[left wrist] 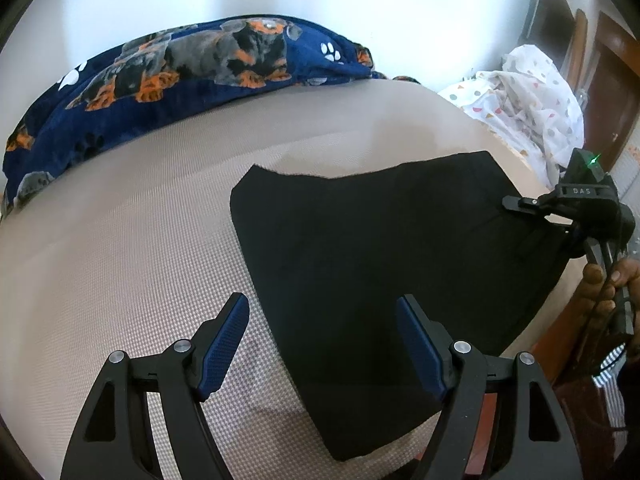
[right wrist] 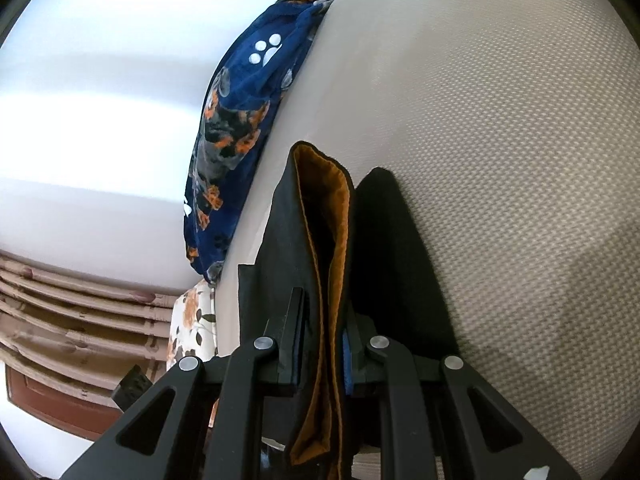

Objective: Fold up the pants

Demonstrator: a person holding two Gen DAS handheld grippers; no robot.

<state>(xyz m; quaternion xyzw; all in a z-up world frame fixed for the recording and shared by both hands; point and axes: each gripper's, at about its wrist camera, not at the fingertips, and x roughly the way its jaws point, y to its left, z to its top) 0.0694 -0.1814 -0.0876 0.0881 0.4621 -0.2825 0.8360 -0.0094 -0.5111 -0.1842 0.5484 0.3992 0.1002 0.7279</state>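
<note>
My right gripper (right wrist: 320, 344) pinches the pants (left wrist: 380, 248) waistband; left gripper (left wrist: 324, 344) spread; 1 fold looks done, more remain.

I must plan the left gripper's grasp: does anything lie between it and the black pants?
Nothing visible does. The open left gripper hovers directly over the pants edge on the bed; the right gripper already clamps them.

L claw (left wrist: 323, 344) spread wide; R claw (right wrist: 322, 336) clamped tight.
</note>
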